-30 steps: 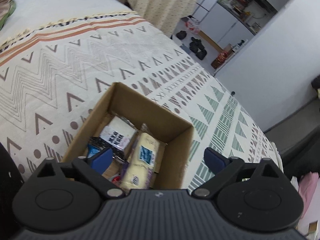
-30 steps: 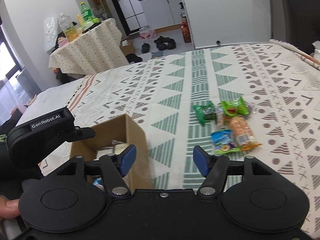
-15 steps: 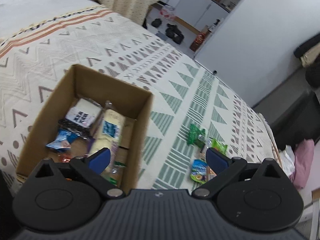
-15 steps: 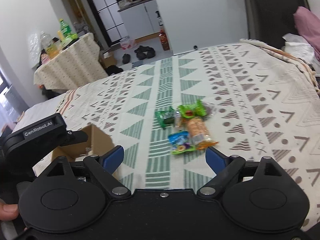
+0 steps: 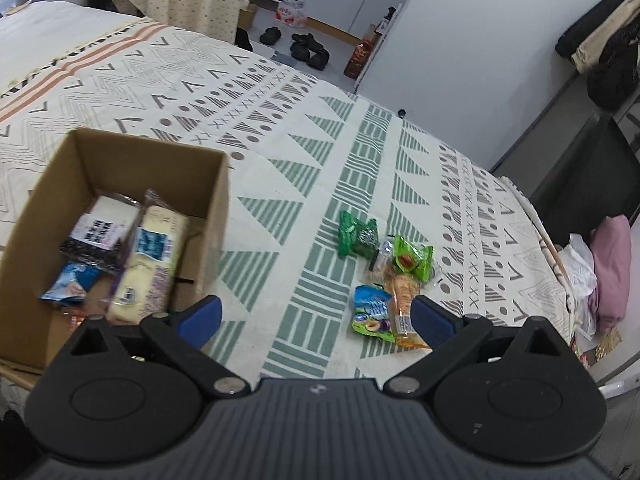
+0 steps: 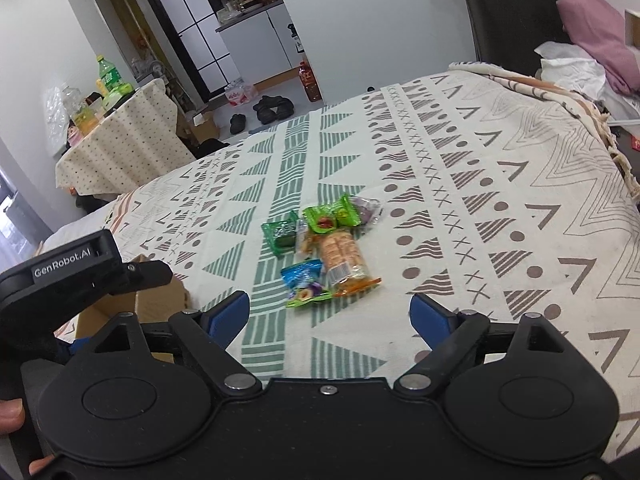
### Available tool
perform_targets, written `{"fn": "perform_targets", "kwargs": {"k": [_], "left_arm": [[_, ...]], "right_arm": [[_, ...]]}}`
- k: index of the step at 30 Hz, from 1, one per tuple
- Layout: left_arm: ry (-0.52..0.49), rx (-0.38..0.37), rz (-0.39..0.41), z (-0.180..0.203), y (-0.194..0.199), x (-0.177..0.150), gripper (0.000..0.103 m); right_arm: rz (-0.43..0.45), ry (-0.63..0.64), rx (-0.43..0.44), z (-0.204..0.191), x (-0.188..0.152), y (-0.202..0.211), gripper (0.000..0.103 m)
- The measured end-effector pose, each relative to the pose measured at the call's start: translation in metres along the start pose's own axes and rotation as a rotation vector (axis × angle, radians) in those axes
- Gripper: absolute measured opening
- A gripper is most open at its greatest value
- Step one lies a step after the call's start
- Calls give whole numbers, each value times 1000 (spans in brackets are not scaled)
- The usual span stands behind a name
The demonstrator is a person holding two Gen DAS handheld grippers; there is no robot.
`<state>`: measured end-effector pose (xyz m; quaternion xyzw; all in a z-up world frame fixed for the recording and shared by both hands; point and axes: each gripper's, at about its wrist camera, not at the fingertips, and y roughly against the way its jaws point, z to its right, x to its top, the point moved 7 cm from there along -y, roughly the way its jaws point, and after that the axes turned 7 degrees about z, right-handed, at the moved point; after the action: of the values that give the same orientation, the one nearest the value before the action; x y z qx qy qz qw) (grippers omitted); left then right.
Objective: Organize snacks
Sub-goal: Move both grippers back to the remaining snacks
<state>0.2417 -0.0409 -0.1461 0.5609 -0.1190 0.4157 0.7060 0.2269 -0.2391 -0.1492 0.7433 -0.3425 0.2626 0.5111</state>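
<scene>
On the bed (image 5: 304,152), the left view shows a box (image 5: 216,200) holding several snack packets, a cream one (image 5: 154,256) among them. Loose snacks (image 5: 384,276) lie ahead of the wide-open, empty left gripper (image 5: 316,316). From the right view, snacks (image 6: 324,248) lie just beyond the wide, empty right gripper (image 6: 330,316).

We see an open cardboard box (image 5: 218,200) holding several packets, and 5 loose snack packets (image 6: 328,248) clustered on the bed nearby.

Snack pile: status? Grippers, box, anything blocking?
Left gripper open, empty. Right gripper open, empty, facing snack pile. Cardboard box partly filled, left of pile. Bedspread between: nothing blocking.
</scene>
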Motion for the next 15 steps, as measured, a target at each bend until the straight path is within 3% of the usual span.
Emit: {"fn": "perform_targets", "kwargs": {"k": [5, 15], "left_arm": [[-29, -8, -22, 15, -22, -10, 98], [-43, -15, -64, 35, -68, -24, 82]], "right_arm": [[-7, 0, 23, 18, -3, -15, 79], [-42, -41, 93, 37, -12, -54, 69]]}}
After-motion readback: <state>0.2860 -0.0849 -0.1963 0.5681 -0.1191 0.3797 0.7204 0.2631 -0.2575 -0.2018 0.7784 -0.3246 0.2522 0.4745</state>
